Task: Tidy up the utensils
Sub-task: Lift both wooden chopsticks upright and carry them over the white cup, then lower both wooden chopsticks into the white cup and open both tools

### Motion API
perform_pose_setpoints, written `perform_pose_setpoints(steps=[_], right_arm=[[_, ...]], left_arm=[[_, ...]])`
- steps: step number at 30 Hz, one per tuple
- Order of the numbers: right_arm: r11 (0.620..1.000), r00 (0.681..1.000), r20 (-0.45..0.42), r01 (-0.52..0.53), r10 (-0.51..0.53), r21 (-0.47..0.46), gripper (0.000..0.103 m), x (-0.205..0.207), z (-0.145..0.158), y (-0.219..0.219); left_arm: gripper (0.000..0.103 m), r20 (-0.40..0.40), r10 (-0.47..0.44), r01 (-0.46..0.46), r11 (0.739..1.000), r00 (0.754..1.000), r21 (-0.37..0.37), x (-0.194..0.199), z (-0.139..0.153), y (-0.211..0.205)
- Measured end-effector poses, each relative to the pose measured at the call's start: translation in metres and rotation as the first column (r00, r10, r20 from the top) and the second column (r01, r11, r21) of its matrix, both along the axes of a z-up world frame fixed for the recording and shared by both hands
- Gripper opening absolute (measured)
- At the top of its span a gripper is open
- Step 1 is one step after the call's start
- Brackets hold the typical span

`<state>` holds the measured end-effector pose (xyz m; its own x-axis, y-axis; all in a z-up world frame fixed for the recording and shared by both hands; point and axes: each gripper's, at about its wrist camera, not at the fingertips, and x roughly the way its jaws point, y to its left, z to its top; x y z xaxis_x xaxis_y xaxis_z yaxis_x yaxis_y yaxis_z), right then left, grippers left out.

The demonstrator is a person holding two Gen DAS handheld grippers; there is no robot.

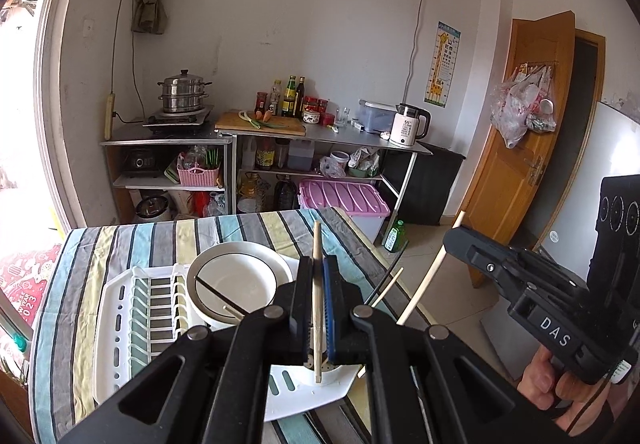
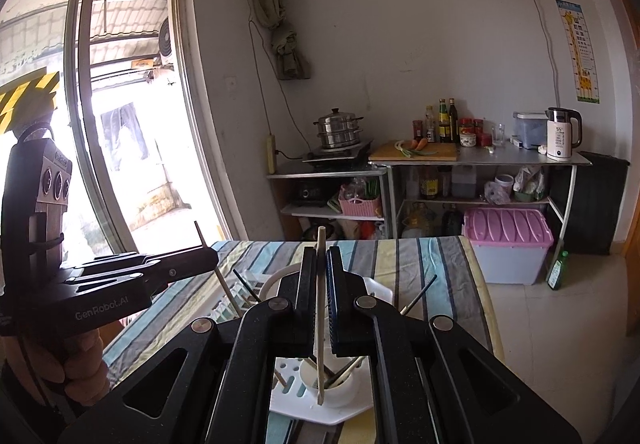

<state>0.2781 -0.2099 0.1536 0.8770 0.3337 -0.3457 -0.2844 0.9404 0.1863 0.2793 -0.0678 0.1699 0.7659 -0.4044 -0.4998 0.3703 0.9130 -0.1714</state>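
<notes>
While the left gripper clamps one pale chopstick upright, the right gripper pinches another chopstick. Both sticks hang above the white utensil cup on the drying rack, beside a white plate on the striped tablecloth.

Two wrist cameras, both aimed across the striped table toward the kitchen shelving.

Left wrist view looking from close above the table's near end, slightly downward, facing the far shelving. Right wrist view just alongside, facing likewise. Shared by both: table, white dish rack, shelving, back wall.
</notes>
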Motion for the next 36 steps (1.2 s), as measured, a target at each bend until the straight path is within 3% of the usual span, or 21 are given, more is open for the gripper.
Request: perform_pose_setpoints(steps=[14,29,36], right_arm=[[1.000,1.000,-0.025,-0.002,0.002,0.003,0.005,0.049,-0.022,0.002],[0.999,0.992,-0.125,0.007,-0.011,-0.034,0.005,0.070,-0.064,0.002],[1.000,0.987,-0.156,0.021,-0.024,-0.023,0.005,0.069,-0.068,-0.006]], left_arm=[[0.005,-0.023,-0.025,0.024,1.000,0.999,-0.018,0.037,-0.025,-0.006],[0.006,-0.114,-0.015,0.019,0.999,0.993,0.039,0.048,-0.072,-0.009],[0.007,-0.103,0.012,-0.006,0.998,0.995,0.063,0.042,-0.074,-0.008]])
